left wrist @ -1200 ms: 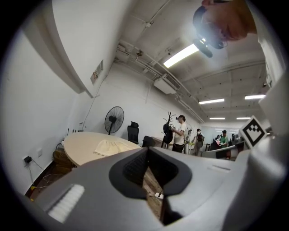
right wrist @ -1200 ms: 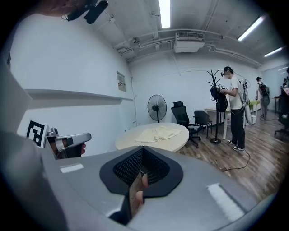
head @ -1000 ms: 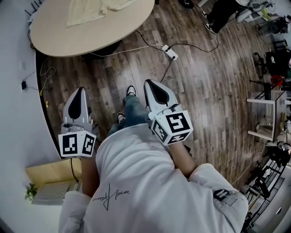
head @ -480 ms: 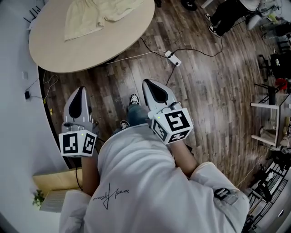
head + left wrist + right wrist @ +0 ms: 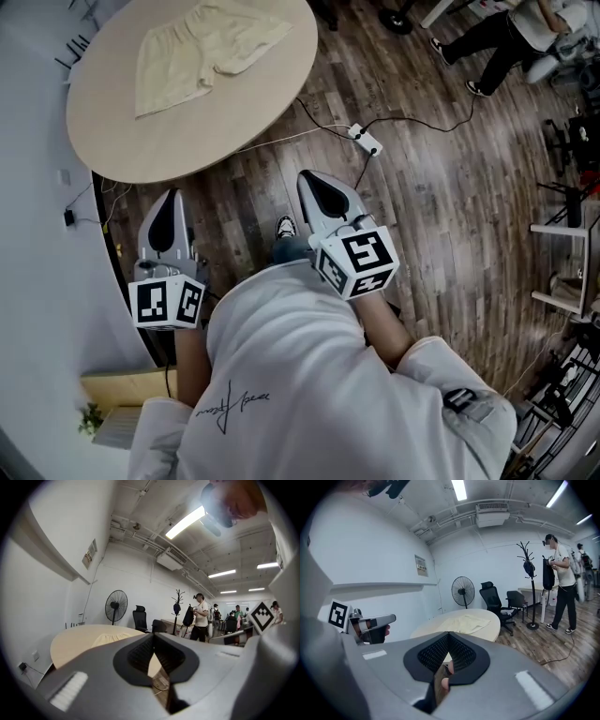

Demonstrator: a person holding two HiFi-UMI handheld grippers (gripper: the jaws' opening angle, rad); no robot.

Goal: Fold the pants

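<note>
Pale yellow pants (image 5: 202,52) lie spread out on a round beige table (image 5: 216,127) at the top left of the head view. Both grippers are held over the wooden floor, short of the table and pointing toward it. My left gripper (image 5: 165,202) is shut with nothing in it, and so is my right gripper (image 5: 319,180). In the left gripper view the shut jaws (image 5: 153,637) sit in front of the table (image 5: 70,644) and the pants (image 5: 110,639). The right gripper view shows its shut jaws (image 5: 448,635) below the pants (image 5: 461,619), with the left gripper (image 5: 370,623) at the left.
A white power strip (image 5: 367,141) with cables lies on the floor by the table. The white wall (image 5: 37,244) runs along the left. Behind the table stand a fan (image 5: 462,591), an office chair (image 5: 494,597) and a coat rack (image 5: 529,569). A person (image 5: 560,583) stands at the right.
The table and pants have come lower and closer in the head view as both grippers moved forward toward them. Both stayed shut.
</note>
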